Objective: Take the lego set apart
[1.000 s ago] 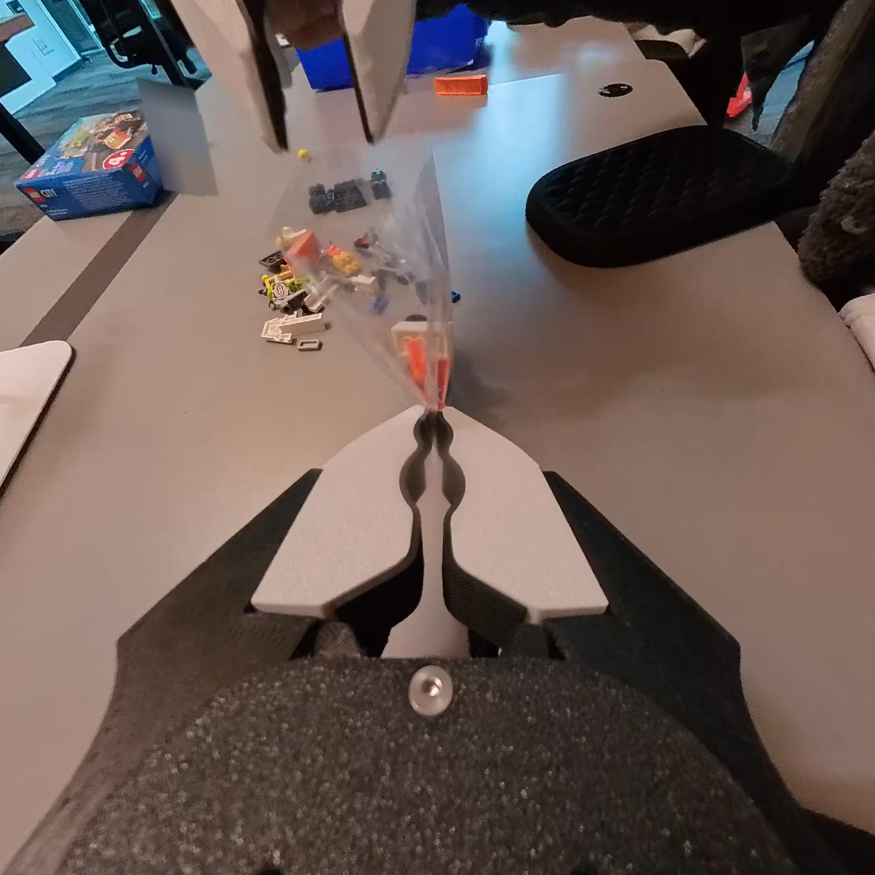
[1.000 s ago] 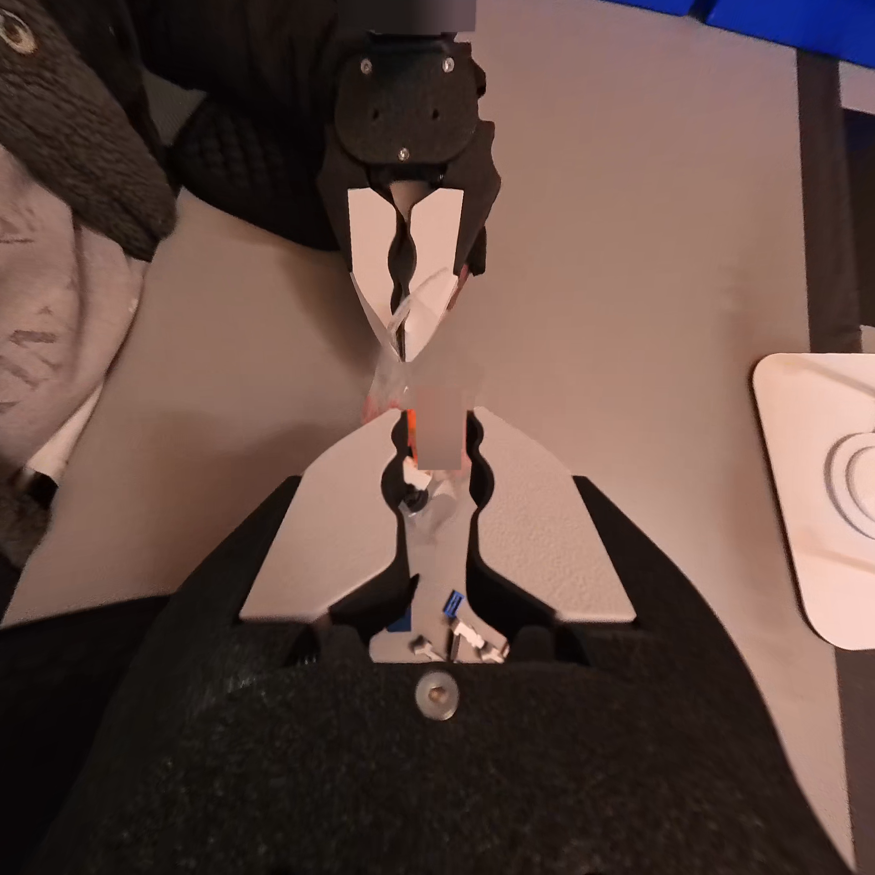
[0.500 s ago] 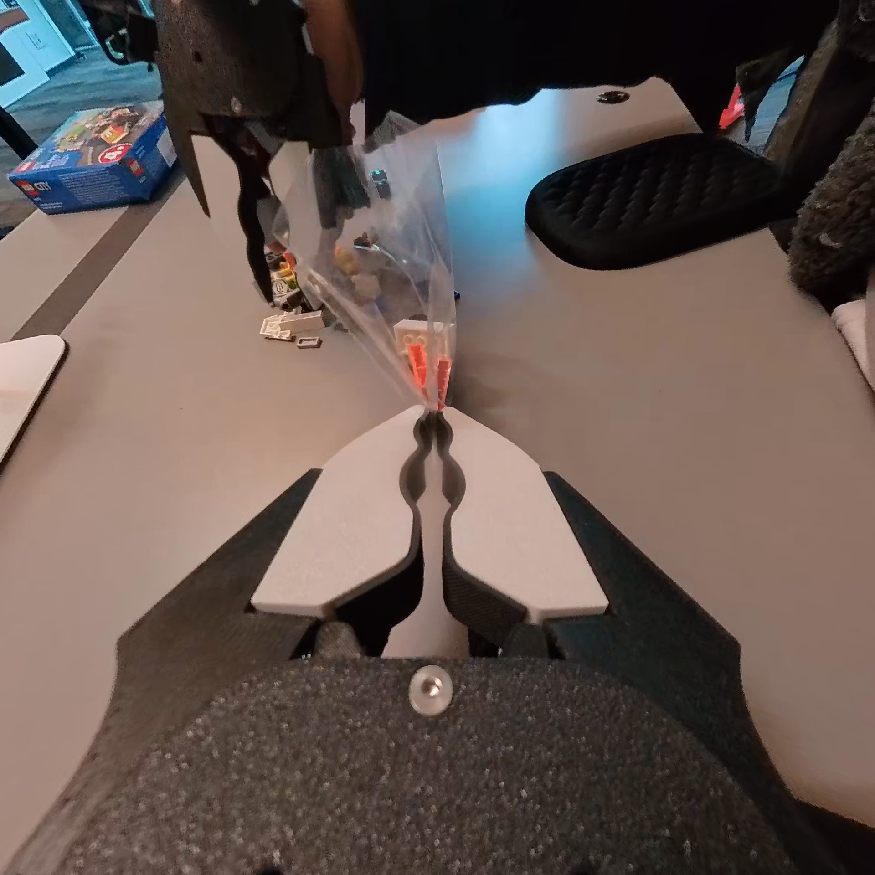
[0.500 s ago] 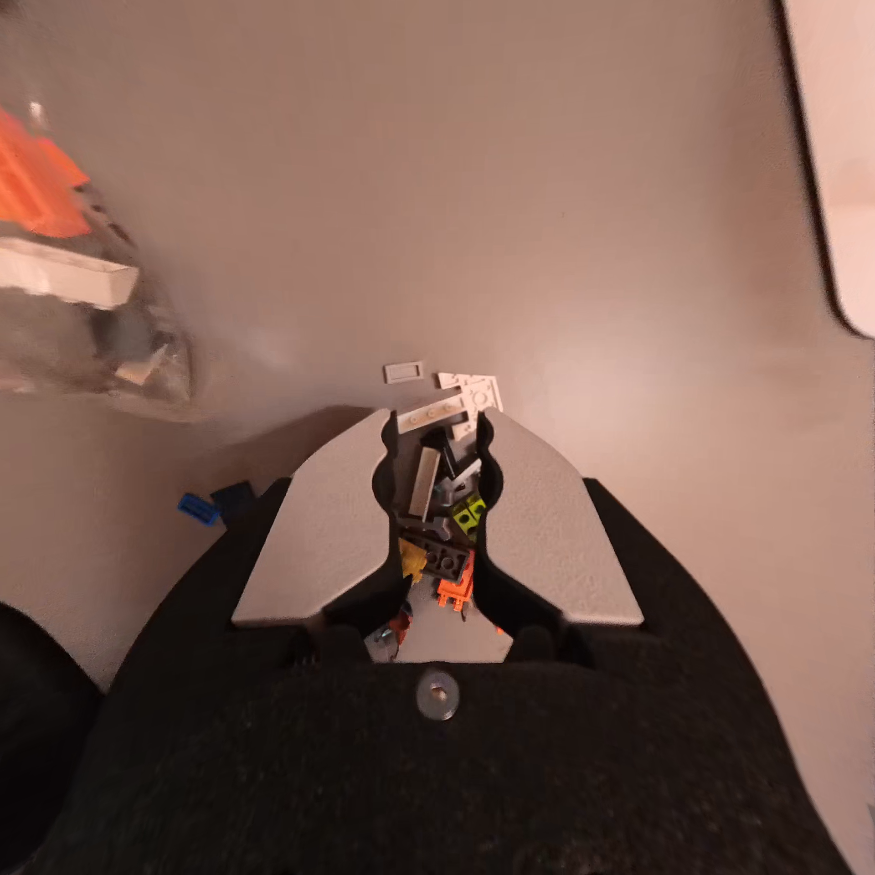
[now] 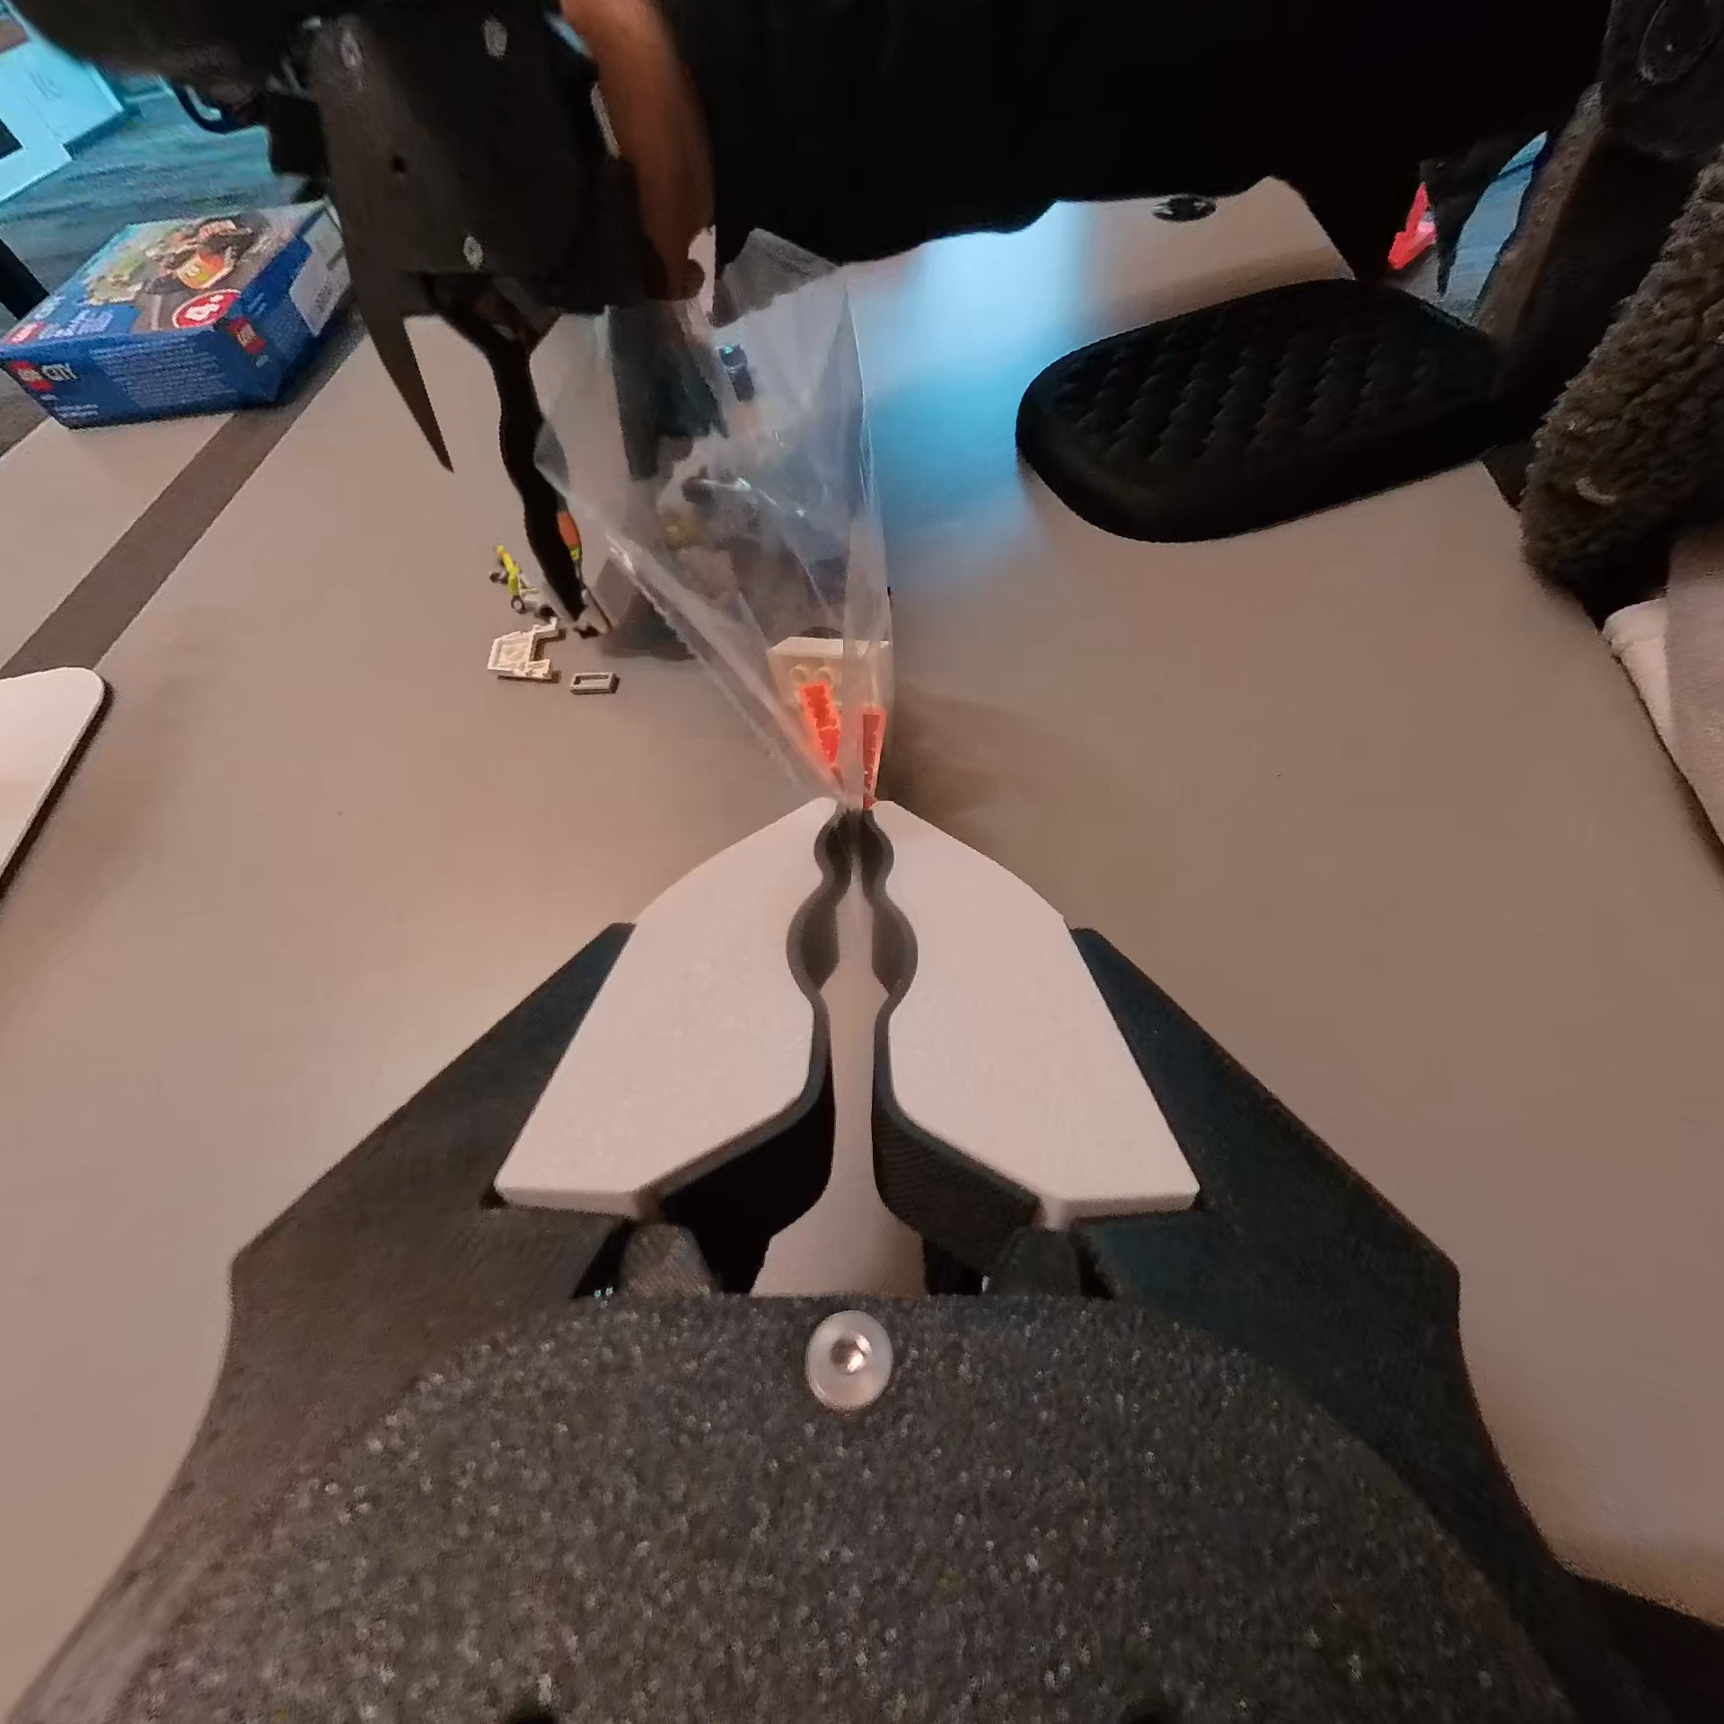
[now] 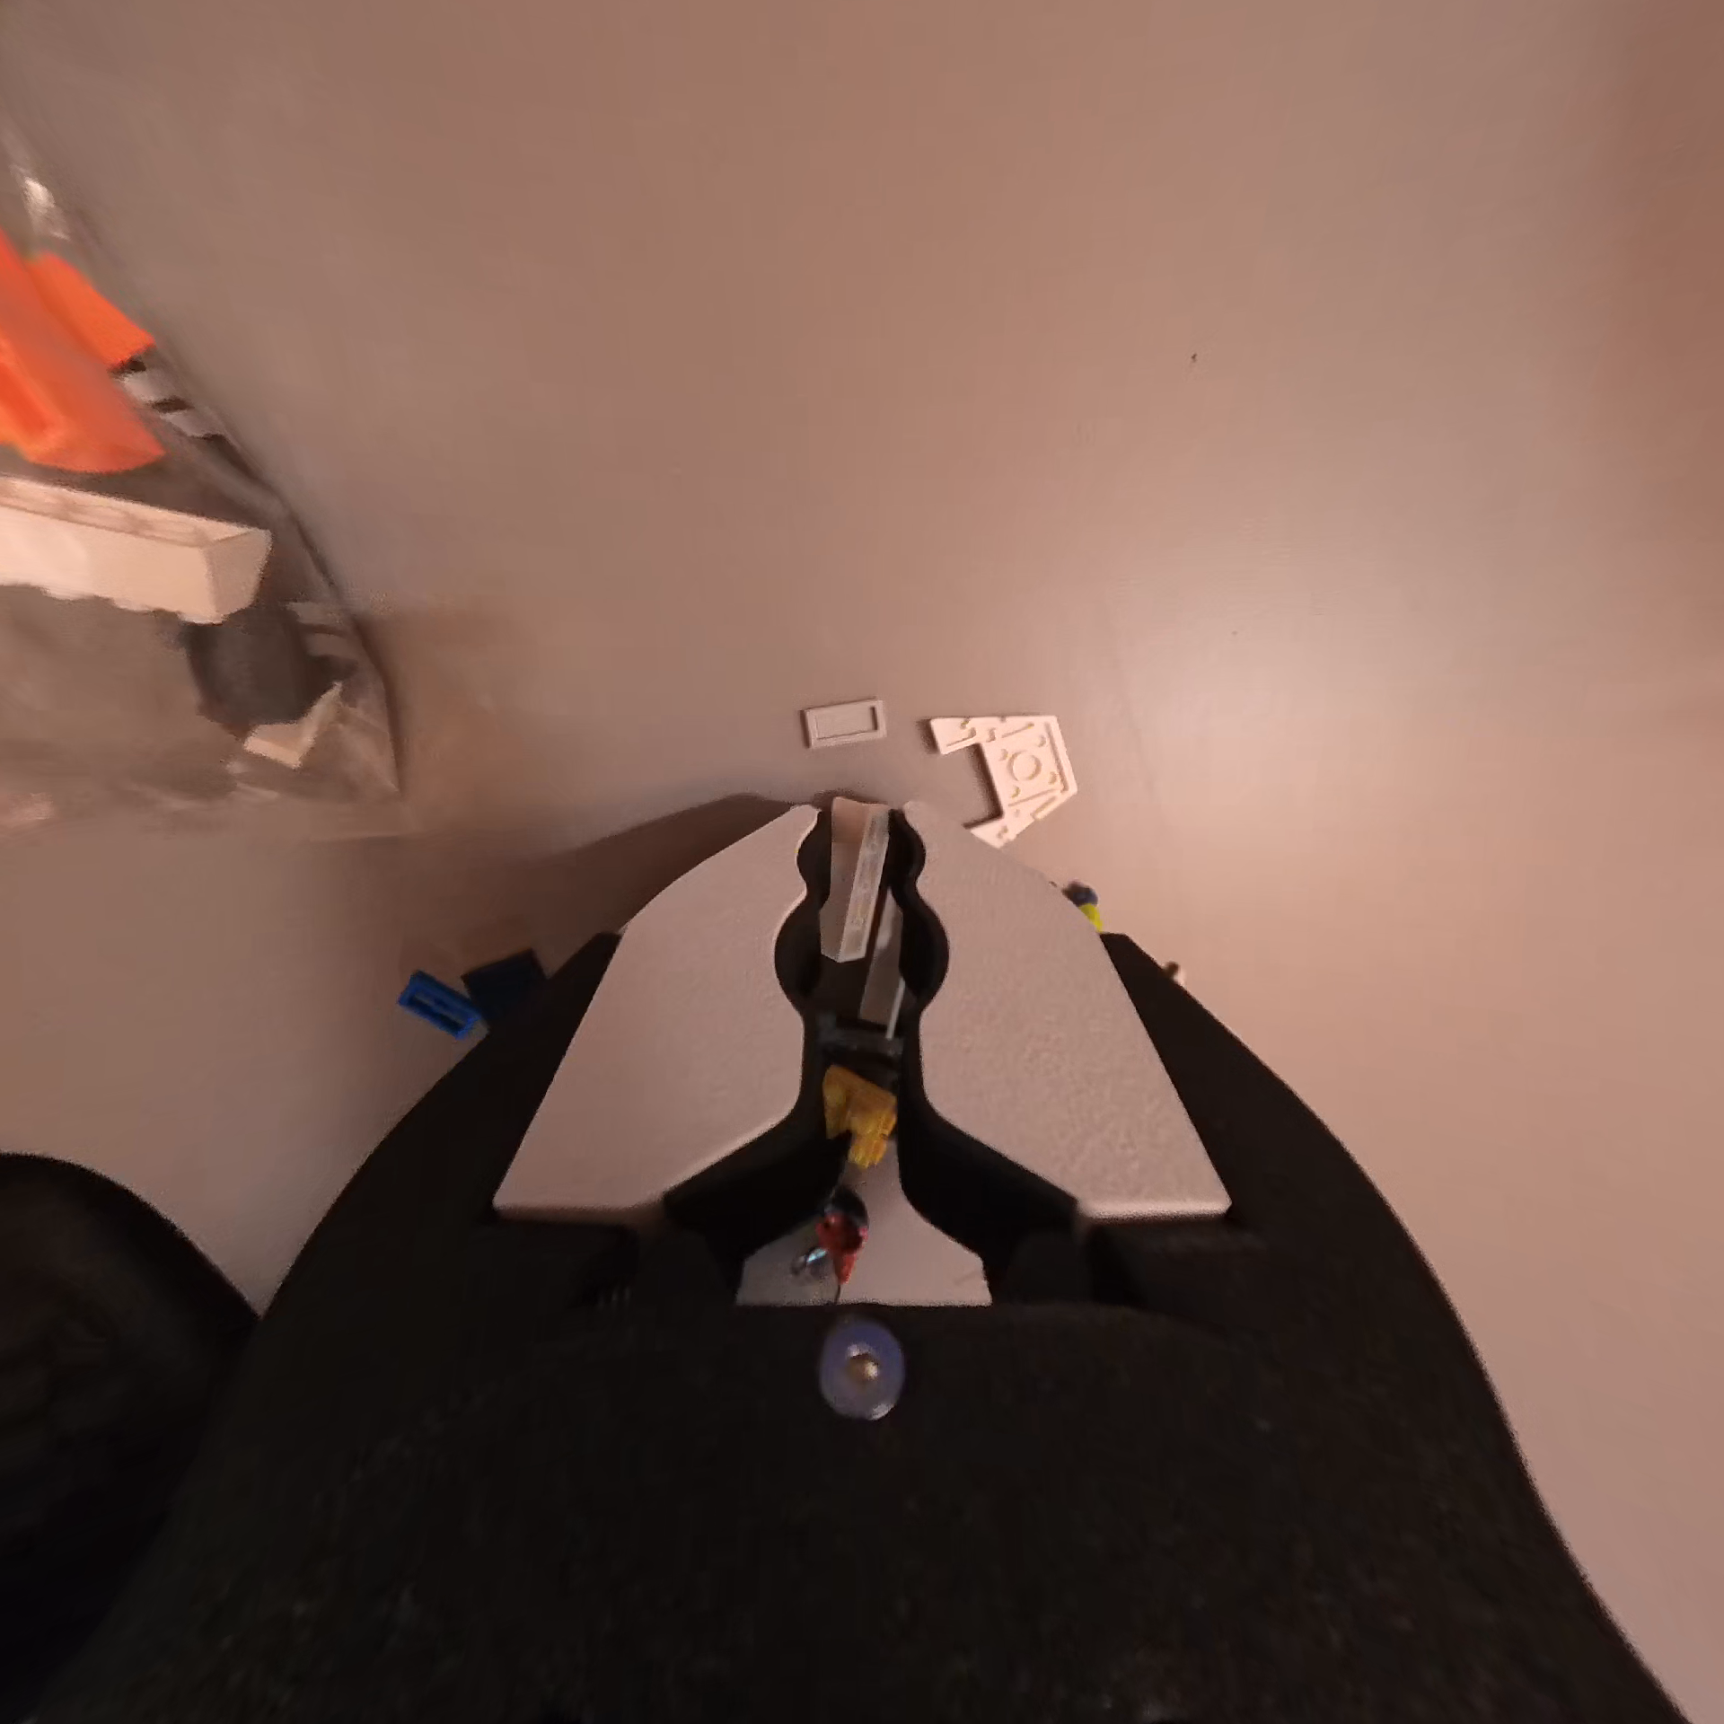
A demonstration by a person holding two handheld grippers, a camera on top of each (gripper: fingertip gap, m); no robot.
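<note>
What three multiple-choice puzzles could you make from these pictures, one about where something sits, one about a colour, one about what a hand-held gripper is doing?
1. Where is the blue box?
A. Inside the bag
B. On the table's far left
C. On the black cushion

2. What colour are the bricks nearest the pinched corner of the clear bag?
A. Orange
B. Green
C. Purple

3. What is the left hand-held gripper doing?
A. Hanging open above the table
B. Shut on the clear bag
C. Gripping the blue box

Answers:
1 B: the box lies on the table at the far left of the left wrist view.
2 A: orange bricks sit just above the pinched corner.
3 B: its fingertips meet on the bag's corner.
</note>
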